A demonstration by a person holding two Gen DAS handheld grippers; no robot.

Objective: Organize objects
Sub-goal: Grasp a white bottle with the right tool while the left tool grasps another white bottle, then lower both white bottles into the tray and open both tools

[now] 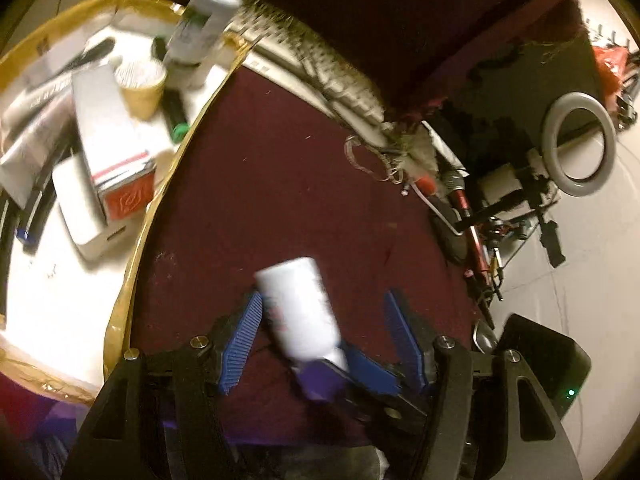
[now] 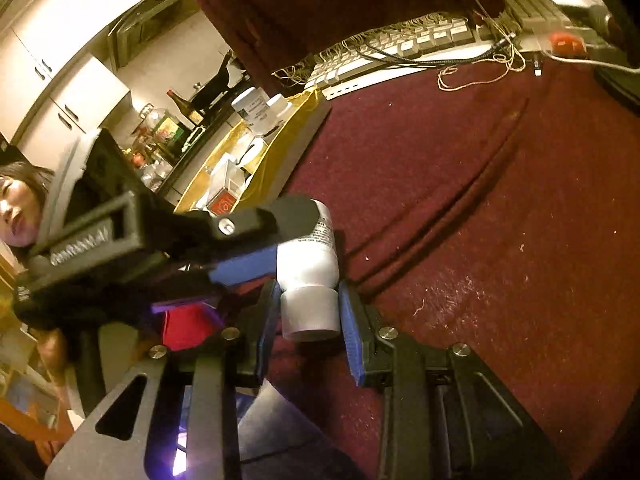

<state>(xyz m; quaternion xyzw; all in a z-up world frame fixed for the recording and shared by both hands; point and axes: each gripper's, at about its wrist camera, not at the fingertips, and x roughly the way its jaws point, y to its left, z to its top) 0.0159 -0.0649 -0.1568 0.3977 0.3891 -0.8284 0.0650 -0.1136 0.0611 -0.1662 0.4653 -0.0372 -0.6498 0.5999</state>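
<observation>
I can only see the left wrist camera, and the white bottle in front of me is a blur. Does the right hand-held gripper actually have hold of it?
Observer: Yes. In the right wrist view, the right hand-held gripper has both blue pads pressed on the white bottle's cap.
Operator: Which way does the cap point?
Observer: Towards the right wrist camera. The bottle's body leads away from it, across the maroon cloth.
Operator: Can you read the label?
Observer: There are lines of small black print near the far end, too small to read.
</observation>
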